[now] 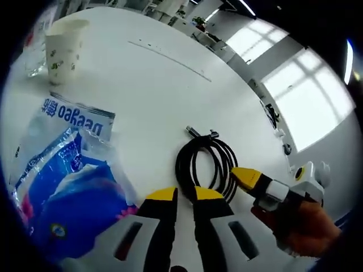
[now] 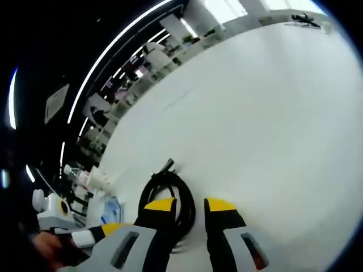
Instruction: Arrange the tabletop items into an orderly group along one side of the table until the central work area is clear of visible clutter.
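A coiled black cable [image 1: 207, 161] lies flat on the white table [image 1: 170, 85]. My right gripper [image 1: 245, 177] comes in from the right, and its yellow tip sits on the coil's right edge. In the right gripper view the cable [image 2: 165, 184] runs under the left jaw, and its strands fill the narrow gap of my right gripper [image 2: 190, 205], which looks shut on them. My left gripper [image 1: 185, 195] hovers just short of the coil, jaws nearly together with nothing between them. A blue and white plastic packet [image 1: 62, 170] lies to its left. A paper cup [image 1: 65, 48] stands farther back.
A clear plastic container [image 1: 33, 54] stands beside the cup. Small dark items [image 1: 272, 113] sit at the table's far edge near the windows. My left gripper [image 2: 110, 228], held by a hand [image 2: 45, 245], shows low left in the right gripper view, with the packet [image 2: 110, 211] and bottles [image 2: 85, 177] behind.
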Motion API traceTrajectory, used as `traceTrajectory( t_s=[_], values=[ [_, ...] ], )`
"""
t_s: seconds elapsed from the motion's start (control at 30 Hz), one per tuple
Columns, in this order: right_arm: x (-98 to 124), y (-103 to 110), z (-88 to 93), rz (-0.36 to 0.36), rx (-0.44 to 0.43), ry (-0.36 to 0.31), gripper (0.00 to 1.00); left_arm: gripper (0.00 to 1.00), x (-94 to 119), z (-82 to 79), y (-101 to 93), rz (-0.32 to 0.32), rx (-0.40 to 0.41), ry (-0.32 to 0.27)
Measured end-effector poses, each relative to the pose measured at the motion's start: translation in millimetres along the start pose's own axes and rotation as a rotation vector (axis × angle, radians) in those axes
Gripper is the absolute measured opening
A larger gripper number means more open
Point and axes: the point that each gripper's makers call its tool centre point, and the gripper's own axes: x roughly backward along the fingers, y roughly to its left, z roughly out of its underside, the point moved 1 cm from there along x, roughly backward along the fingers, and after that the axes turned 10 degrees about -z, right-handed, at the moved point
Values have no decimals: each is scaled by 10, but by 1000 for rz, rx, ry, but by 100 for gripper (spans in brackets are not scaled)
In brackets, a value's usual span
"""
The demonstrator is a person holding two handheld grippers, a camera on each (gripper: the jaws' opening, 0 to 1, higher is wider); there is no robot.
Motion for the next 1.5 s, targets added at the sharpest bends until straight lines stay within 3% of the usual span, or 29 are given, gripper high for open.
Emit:
traceTrajectory(
  t_s=[0.17,0.57,0.97,1.23,1.4,1.5],
  values=[
    [-2,18,-58,-12,15,-8,18,7,74,11,-3,14,-11,-18],
    [15,176,-37,-46,48,-1,19,9,348,-194,153,23,-44,-64],
    [3,239,-75,-30,103,-10,21,8,709,-290,669,-44,-55,-135],
    [-58,332,-102,-52,137,2,21,9,979,-252,886,-92,-39,-171],
    [-122,432,-50,-78,158,26,21,10,1129,-160,977,-126,-36,-190],
    [-98,538,16,-92,172,37,22,10,1197,-199,1086,-152,-34,-208]
  ],
)
